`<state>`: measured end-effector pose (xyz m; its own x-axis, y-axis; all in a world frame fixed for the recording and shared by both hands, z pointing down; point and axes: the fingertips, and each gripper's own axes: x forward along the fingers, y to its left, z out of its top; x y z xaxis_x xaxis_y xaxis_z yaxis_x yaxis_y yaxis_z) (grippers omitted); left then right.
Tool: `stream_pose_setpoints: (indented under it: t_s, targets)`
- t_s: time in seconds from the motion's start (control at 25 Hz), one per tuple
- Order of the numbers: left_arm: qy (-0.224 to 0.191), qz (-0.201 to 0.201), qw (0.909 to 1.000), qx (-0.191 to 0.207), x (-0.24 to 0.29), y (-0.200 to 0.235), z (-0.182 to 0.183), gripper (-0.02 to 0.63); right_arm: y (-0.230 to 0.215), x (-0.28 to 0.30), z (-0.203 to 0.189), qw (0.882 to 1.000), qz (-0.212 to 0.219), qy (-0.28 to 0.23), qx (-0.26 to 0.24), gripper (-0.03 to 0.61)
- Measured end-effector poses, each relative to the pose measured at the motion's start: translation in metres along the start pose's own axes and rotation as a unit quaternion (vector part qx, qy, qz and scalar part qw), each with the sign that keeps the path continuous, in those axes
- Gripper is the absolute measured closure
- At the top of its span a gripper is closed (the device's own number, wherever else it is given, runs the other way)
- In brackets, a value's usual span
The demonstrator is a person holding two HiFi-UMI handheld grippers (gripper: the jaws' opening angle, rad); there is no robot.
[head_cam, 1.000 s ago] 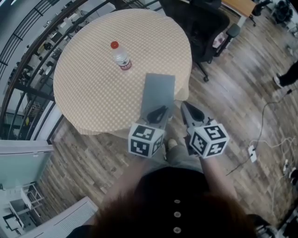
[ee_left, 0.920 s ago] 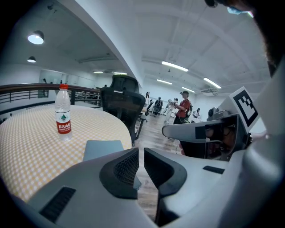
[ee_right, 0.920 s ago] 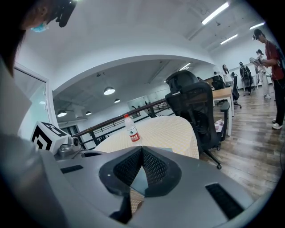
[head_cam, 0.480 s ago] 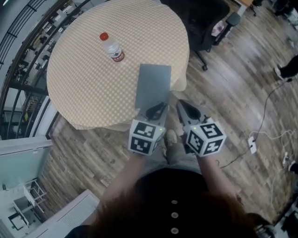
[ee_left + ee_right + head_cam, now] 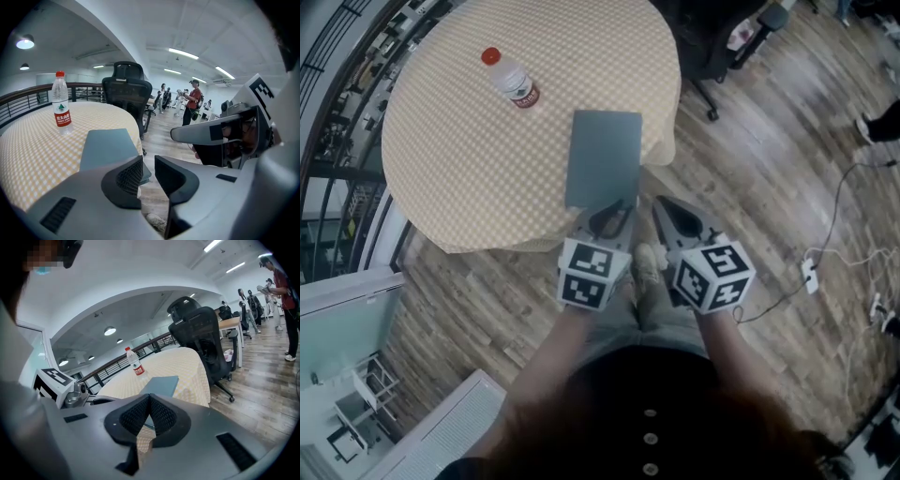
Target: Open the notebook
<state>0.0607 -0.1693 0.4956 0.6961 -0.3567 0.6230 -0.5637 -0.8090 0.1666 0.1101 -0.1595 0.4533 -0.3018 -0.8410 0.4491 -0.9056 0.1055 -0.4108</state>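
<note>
Wood floor (image 5: 769, 169) surrounds beige-clothed table (image 5: 487, 150); left gripper (image 5: 148, 169) just opened, seemingly empty; right gripper (image 5: 149, 399) closed.

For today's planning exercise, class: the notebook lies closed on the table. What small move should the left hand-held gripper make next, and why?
Probably ease the left hand-held gripper forward until the near edge of the notebook sits between its jaws. The notebook is closed; the jaws have just been opening and stand slightly apart, nothing between them, just short of that edge.

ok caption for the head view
Closed notebook and bottle on table; left gripper, empty jaws just opened, and shut right gripper by its near edge.
</note>
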Motion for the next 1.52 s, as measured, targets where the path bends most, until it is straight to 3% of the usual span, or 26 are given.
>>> stream_pose_setpoints:
  t_s: [0.44,0.6,0.96,1.52]
  targets:
    - [0.028,0.014,0.9988,0.039,0.018,0.000,-0.016,0.445,-0.003,0.012,-0.025,0.999,0.014,0.028,0.019,0.568]
    - [0.054,0.025,0.9951,0.079,0.028,0.004,-0.023,0.399,-0.006,0.014,-0.029,0.999,0.015,0.030,0.024,0.568]
    - [0.092,0.046,0.9795,0.173,0.048,0.005,-0.030,0.399,-0.020,0.016,-0.045,0.998,0.008,0.044,0.048,0.568]
    - [0.100,0.079,0.9694,0.210,0.063,0.012,-0.036,0.407,-0.032,0.016,-0.062,0.996,-0.004,0.048,0.069,0.568]
